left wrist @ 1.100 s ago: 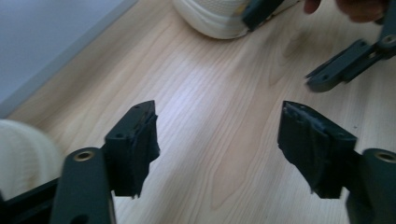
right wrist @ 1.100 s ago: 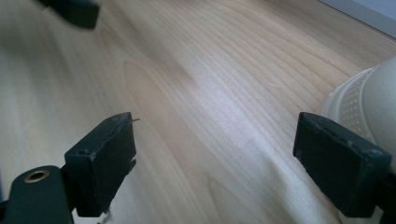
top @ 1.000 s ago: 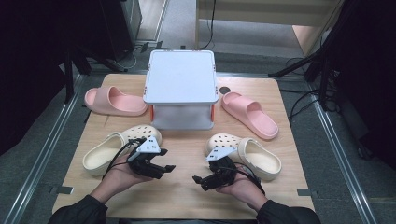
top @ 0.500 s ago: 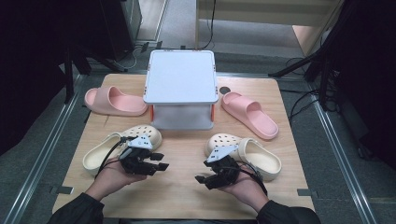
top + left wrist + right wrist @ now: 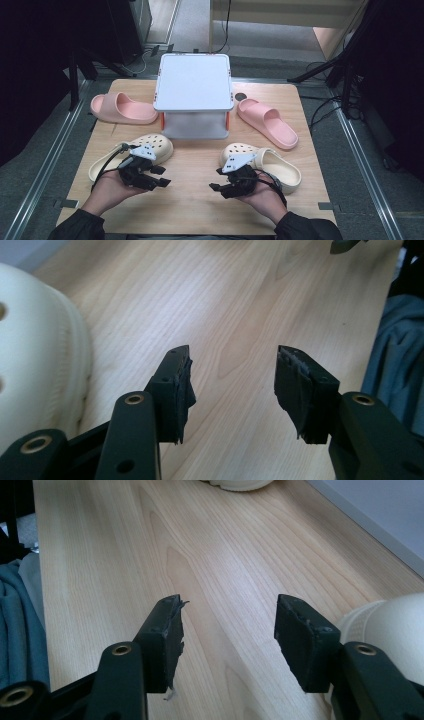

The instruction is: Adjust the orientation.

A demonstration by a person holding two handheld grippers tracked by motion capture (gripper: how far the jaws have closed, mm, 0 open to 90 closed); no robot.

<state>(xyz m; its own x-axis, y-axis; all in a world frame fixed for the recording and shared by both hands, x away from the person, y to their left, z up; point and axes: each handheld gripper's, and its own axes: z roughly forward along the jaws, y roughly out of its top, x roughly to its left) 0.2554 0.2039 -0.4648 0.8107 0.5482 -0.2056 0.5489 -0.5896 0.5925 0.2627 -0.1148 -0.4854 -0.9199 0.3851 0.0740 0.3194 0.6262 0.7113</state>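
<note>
A cream clog [image 5: 112, 162] lies at the table's front left and its mate [image 5: 277, 167] at the front right. My left gripper [image 5: 161, 181] hovers just right of the left clog [image 5: 35, 350], pointing toward the table's middle. Its jaws are open with only bare wood between them, and they have just been opening a little. My right gripper [image 5: 216, 186] sits beside the right clog [image 5: 385, 620], pointing left. It is open with nothing between the jaws [image 5: 227, 612], which have just been closing slightly.
A white box-like stand [image 5: 194, 90] occupies the back centre of the wooden table [image 5: 195, 210]. Pink slides lie on either side of it, one at the left [image 5: 120, 109] and one at the right [image 5: 267, 122]. A small black disc [image 5: 241, 96] sits by the stand.
My left gripper has shifted a little to the left, closer to the cream clog, and its jaws narrowed then widened. The right hand has stayed put.
</note>
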